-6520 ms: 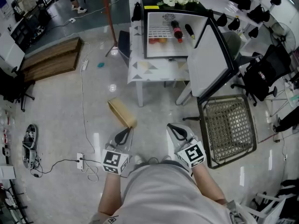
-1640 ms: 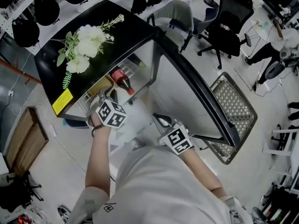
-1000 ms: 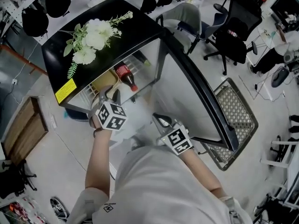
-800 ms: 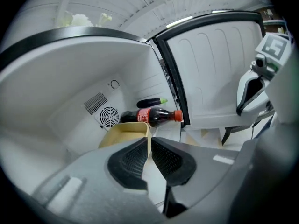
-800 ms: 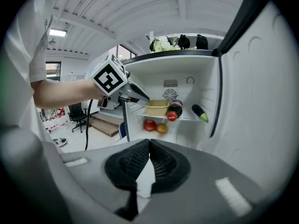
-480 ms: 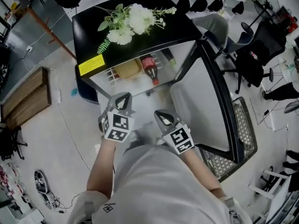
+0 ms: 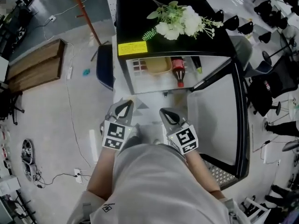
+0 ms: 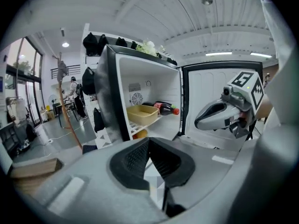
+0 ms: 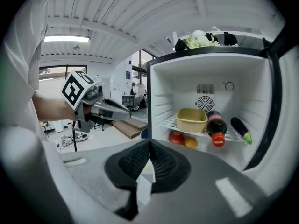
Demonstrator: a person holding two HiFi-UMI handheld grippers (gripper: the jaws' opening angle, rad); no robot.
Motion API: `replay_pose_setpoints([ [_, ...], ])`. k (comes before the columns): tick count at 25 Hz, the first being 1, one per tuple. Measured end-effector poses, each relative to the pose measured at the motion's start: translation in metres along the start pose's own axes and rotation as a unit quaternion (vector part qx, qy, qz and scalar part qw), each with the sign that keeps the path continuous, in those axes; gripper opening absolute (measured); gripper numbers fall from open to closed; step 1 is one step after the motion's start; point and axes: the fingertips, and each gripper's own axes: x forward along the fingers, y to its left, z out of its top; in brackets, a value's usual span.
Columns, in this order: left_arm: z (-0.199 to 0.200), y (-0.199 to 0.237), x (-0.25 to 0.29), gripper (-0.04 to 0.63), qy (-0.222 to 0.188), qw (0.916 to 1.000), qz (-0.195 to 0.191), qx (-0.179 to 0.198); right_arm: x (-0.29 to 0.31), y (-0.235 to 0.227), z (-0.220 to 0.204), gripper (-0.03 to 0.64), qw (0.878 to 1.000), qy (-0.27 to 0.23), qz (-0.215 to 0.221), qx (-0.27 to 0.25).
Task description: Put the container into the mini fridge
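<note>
The mini fridge [image 7: 173,41] stands open, its door [image 7: 219,111] swung out to the right. A yellow container [image 7: 158,65] sits on the wire shelf inside, beside a cola bottle [image 7: 178,71]. The same container [image 8: 141,115] shows in the left gripper view and again as a yellow tub [image 9: 191,120] in the right gripper view. My left gripper [image 7: 123,108] and right gripper [image 7: 169,117] hang side by side in front of the fridge, well short of the shelf. Both are shut with nothing between the jaws.
White flowers [image 7: 180,22] lie on the fridge's black top. An eggplant [image 9: 240,129] rests on the shelf, with a tomato [image 9: 176,137] and an orange [image 9: 190,142] below. A wooden platform [image 7: 32,66] and a floor cable [image 7: 70,111] lie to the left.
My left gripper has drawn back from the fridge shelf, away from the container, and its jaws have shut. The head view has swung round to face the fridge squarely.
</note>
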Motion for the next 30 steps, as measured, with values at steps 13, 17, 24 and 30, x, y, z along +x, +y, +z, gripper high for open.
replay_pose_setpoints([
  [13, -0.031, 0.030, -0.075, 0.008, -0.031, 0.9940, 0.061, -0.085, 0.033, 0.060, 0.031, 0.003, 0.994, -0.009, 0.102, -0.039],
  [17, -0.036, 0.034, -0.089, 0.008, -0.040, 0.9924, 0.068, -0.094, 0.035, 0.070, 0.038, 0.003, 0.992, -0.014, 0.118, -0.045],
  [24, -0.038, 0.033, -0.103, 0.008, -0.058, 0.9889, 0.070, -0.117, 0.034, 0.073, 0.048, 0.003, 0.991, -0.036, 0.123, -0.034],
  [30, -0.037, 0.034, -0.100, 0.008, -0.061, 0.9883, 0.072, -0.120, 0.035, 0.066, 0.054, 0.003, 0.992, -0.050, 0.106, -0.039],
])
